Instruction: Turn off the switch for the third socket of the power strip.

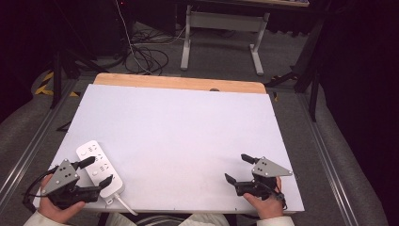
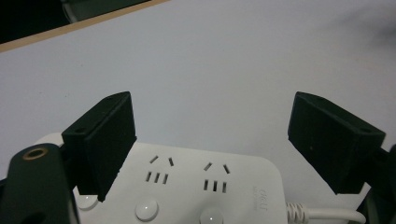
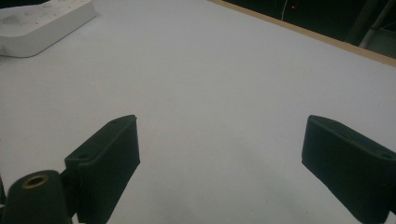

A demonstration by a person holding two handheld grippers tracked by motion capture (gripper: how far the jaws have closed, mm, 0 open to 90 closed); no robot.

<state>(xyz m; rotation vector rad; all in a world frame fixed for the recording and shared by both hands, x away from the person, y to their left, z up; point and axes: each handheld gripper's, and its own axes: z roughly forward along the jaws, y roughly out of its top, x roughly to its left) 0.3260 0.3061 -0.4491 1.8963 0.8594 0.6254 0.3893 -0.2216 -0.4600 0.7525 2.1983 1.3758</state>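
Note:
A white power strip [image 1: 99, 168] with several sockets and round buttons lies at the table's front left, its white cord [image 1: 123, 205] running off the near edge. My left gripper [image 1: 98, 172] is open, its jaws straddling the strip without touching it. In the left gripper view the power strip [image 2: 196, 184] lies low between the wide-apart jaws of the left gripper [image 2: 212, 140]. My right gripper [image 1: 239, 168] rests at the front right, open, with nothing between its jaws. From the right gripper view the power strip [image 3: 39, 23] appears far off at the upper left, beyond the right gripper [image 3: 224, 163].
The white tabletop [image 1: 179, 127] has a wooden strip [image 1: 179, 83] along its far edge. Beyond it, the floor holds tangled cables [image 1: 146, 59] and a white table frame [image 1: 221, 33]. Metal rails [image 1: 324, 155] run along both sides of the table.

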